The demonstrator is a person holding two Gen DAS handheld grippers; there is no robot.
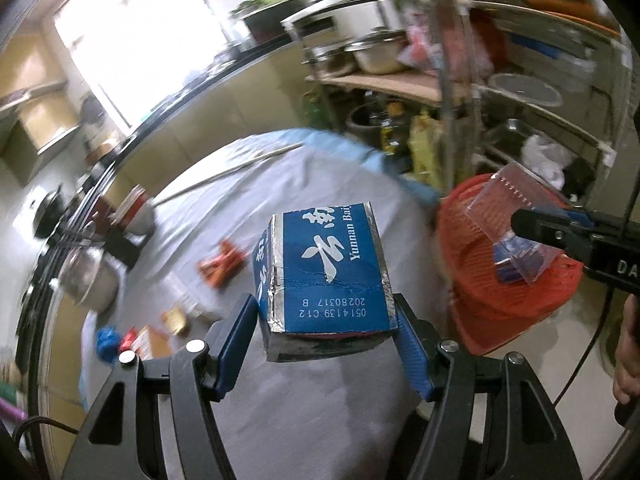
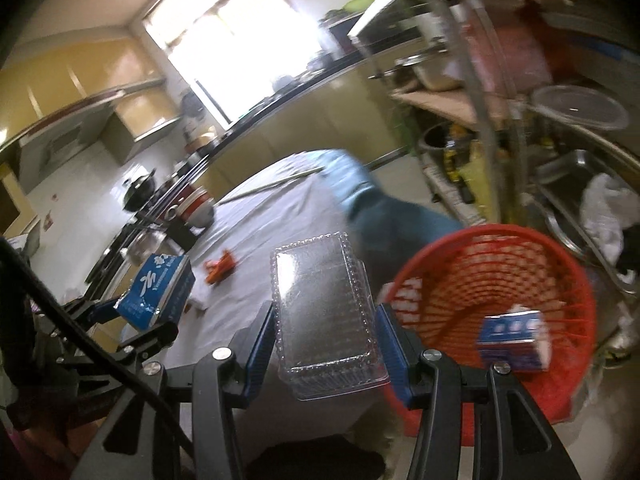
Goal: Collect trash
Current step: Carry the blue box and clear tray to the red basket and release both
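My left gripper [image 1: 326, 320] is shut on a blue and silver carton [image 1: 326, 276], held above the grey-clothed table [image 1: 288, 408]. The carton also shows in the right wrist view [image 2: 156, 296], at the left. My right gripper [image 2: 326, 340] is shut on a clear plastic clamshell box [image 2: 324, 312], held just left of the red mesh basket [image 2: 520, 264]. In the left wrist view the clear box [image 1: 512, 204] hangs over the red basket [image 1: 492, 280]. A blue and white small box [image 2: 514, 342] lies inside the basket.
Orange scraps [image 1: 222, 266] lie mid-table. A blue crumpled piece [image 1: 107, 342] and small packets [image 1: 176, 320] lie at the table's left edge. A metal bowl [image 1: 90, 284] and red-white bowls [image 2: 198, 208] stand at the far left. A metal rack [image 1: 460, 80] with pots stands behind the basket.
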